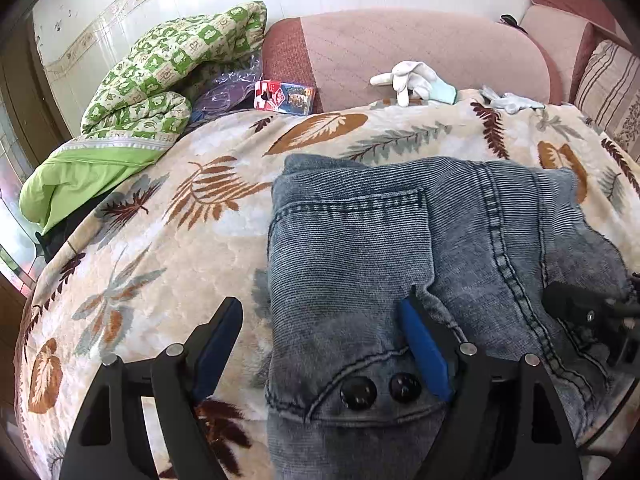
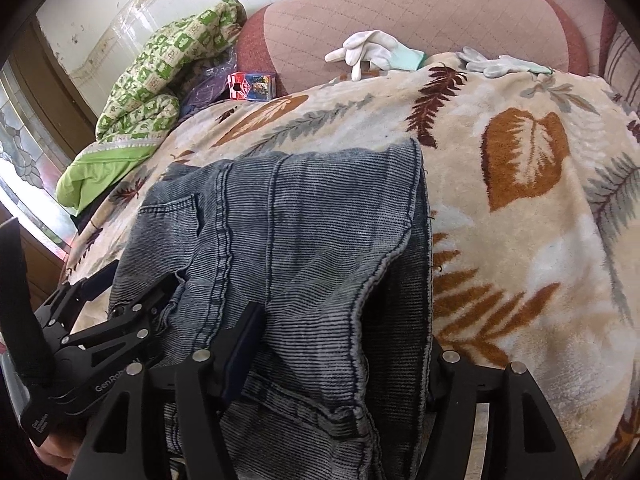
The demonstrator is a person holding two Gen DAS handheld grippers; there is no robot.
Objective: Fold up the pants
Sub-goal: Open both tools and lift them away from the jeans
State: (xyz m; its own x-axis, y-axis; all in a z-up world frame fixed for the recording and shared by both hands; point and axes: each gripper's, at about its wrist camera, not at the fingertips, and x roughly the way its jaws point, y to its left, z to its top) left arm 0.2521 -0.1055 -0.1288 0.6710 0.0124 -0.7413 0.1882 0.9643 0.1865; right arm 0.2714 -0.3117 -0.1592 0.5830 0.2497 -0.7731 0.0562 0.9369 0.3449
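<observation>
Blue-grey ribbed denim pants (image 1: pixel 360 240) lie folded in a stack on a leaf-patterned blanket (image 1: pixel 160 240), with a back pocket on top and two dark buttons near the front edge. My left gripper (image 1: pixel 320 300) is open across the stack's left edge. One finger is over the blanket and the blue pad (image 1: pixel 420 344) of the other lies on the denim. My right gripper (image 2: pixel 344 320) stands open over the pants (image 2: pixel 300 220) at their right fold. Its left finger (image 2: pixel 248 332) shows beside the cloth, and the loose fold hides the right one. Each gripper appears at the edge of the other's view.
A green patterned quilt (image 1: pixel 160 64) is bunched at the back left beside a small printed box (image 1: pixel 284 98). Two white gloves (image 1: pixel 412 78) (image 1: pixel 512 102) lie at the blanket's far edge against a pink sofa back (image 1: pixel 400 40). A striped cushion (image 1: pixel 608 80) stands at the right.
</observation>
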